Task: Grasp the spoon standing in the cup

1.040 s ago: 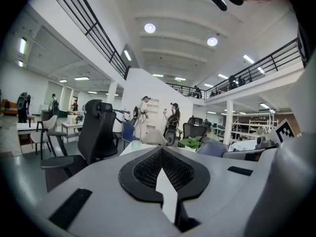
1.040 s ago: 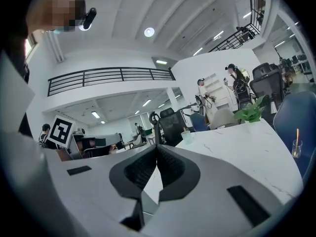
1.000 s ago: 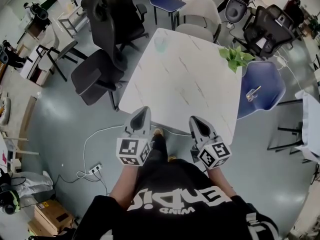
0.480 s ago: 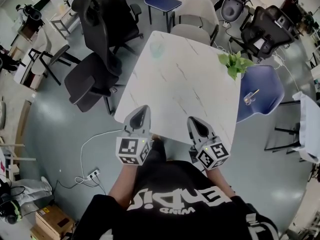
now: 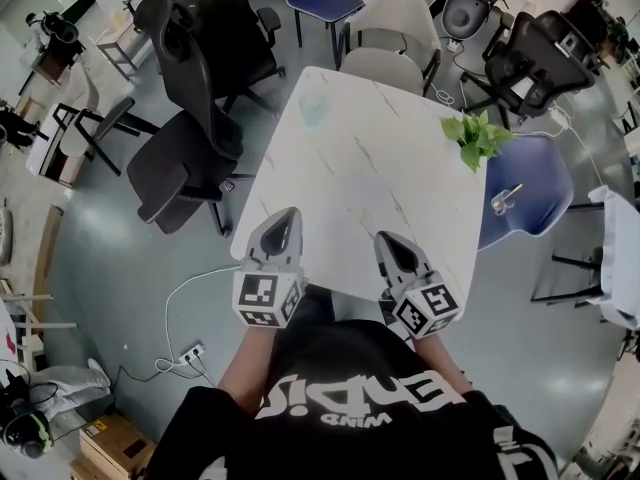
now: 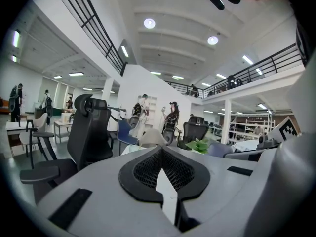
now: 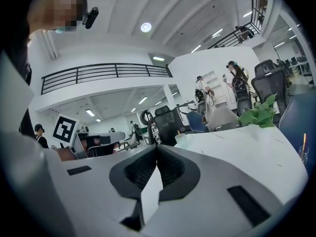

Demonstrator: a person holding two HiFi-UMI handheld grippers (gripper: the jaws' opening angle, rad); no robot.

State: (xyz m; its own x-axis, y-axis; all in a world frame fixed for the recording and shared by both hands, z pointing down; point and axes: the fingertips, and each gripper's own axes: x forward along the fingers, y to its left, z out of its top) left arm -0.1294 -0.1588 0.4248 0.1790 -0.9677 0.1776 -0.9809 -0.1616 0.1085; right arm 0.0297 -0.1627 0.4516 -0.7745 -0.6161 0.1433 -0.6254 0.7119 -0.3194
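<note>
A clear cup with a spoon (image 5: 504,199) standing in it rests on the seat of a blue chair (image 5: 532,166) right of the white table (image 5: 370,178); the right gripper view shows this cup (image 7: 302,153) at its far right edge. Another pale, clear cup (image 5: 313,107) sits at the table's far left corner. My left gripper (image 5: 285,220) and right gripper (image 5: 393,242) hover side by side over the table's near edge, both shut and holding nothing. In their own views the left gripper (image 6: 161,149) and right gripper (image 7: 157,148) show their jaws pressed together.
A green leafy plant (image 5: 477,136) stands at the table's right edge. A black office chair (image 5: 185,143) stands left of the table, beige chairs (image 5: 402,30) at its far end, and more office chairs (image 5: 527,58) beyond. A cable and power strip (image 5: 190,351) lie on the floor.
The table's near edge has drawn closer under both grippers. Both grippers keep their side-by-side pose and stay shut.
</note>
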